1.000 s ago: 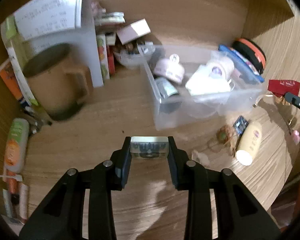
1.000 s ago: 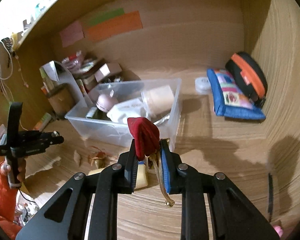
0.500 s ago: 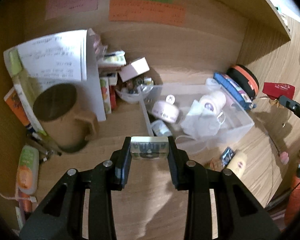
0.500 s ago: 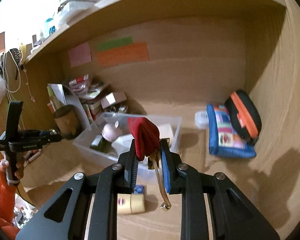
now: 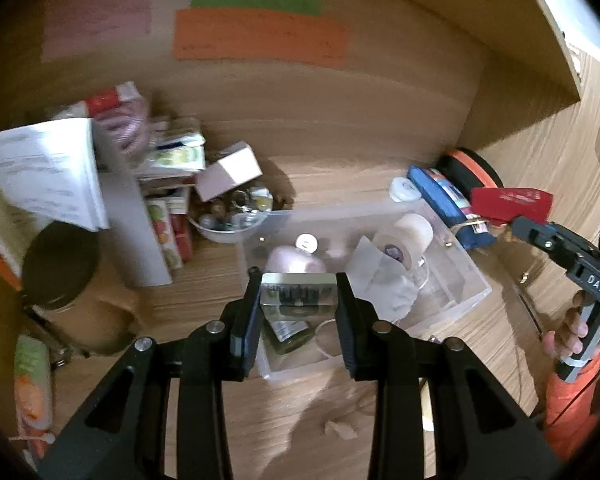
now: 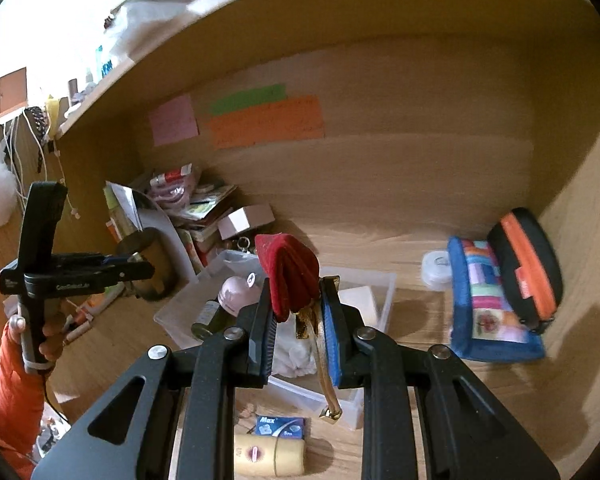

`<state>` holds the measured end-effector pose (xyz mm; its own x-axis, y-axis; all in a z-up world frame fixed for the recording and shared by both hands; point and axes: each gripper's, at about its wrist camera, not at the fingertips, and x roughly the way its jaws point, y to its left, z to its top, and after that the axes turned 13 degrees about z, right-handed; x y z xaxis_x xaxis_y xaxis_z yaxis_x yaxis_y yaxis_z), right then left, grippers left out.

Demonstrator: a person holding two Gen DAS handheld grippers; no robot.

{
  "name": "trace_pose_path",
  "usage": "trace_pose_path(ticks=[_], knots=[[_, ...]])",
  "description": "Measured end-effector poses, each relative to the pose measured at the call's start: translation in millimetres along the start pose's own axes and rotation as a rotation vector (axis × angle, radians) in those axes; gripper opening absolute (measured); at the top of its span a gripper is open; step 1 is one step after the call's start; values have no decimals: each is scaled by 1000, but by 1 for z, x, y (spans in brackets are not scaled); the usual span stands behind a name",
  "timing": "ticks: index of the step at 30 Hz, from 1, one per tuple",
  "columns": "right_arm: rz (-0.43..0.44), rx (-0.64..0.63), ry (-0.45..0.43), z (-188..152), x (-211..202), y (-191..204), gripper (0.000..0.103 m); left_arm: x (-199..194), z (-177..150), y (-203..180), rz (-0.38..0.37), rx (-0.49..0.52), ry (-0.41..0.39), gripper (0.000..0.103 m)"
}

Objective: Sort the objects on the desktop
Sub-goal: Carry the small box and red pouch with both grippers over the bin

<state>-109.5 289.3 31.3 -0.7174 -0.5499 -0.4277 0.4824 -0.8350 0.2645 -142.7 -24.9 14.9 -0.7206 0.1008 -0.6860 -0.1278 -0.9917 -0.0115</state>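
The left gripper (image 5: 298,300) has its jaws clamped on a small clear block (image 5: 299,294) with dark print, held up in the air over the near end of the clear plastic bin (image 5: 474,280). The right gripper (image 6: 296,320) has its jaws closed on a dark red pouch (image 6: 288,276), from which a gold strap (image 6: 326,376) dangles down in front of the bin; in the left view this gripper comes in from the right edge, above the bin's right corner.

The bin sits on the desk (image 5: 204,264) near the middle of the wooden alcove. Inside it lie a pink jar (image 5: 296,262), a white roll (image 5: 412,232), crumpled white cloth (image 5: 388,292) and a small dark bottle (image 6: 212,318). Its rim is open on top.

To the left the desk is crowded: a brown mug (image 5: 60,280), a white stand with papers (image 5: 52,176), boxes and a bowl of small items (image 5: 232,220) press close to the bin's far left corner. To the right, a blue patterned pouch (image 6: 492,304) and a black-and-orange case (image 6: 528,272) lean by the side wall, with bare wood between them and the bin. In front of the bin lie a cream tube (image 6: 268,454) and a small blue packet (image 6: 280,426).
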Motion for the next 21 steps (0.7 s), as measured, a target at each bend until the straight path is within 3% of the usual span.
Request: trace_pose_path(ticks=[11,15,21], knots=[[86,72,123,-16,57,-27,19,45,4,-28,-44,53,75,33],[95,56,180,-27,75,-26,19,59,-2,-38,-13,85,92,33],[114,59,234,-39,87,-29,21,69,-10,-45,-26,104,107,33]])
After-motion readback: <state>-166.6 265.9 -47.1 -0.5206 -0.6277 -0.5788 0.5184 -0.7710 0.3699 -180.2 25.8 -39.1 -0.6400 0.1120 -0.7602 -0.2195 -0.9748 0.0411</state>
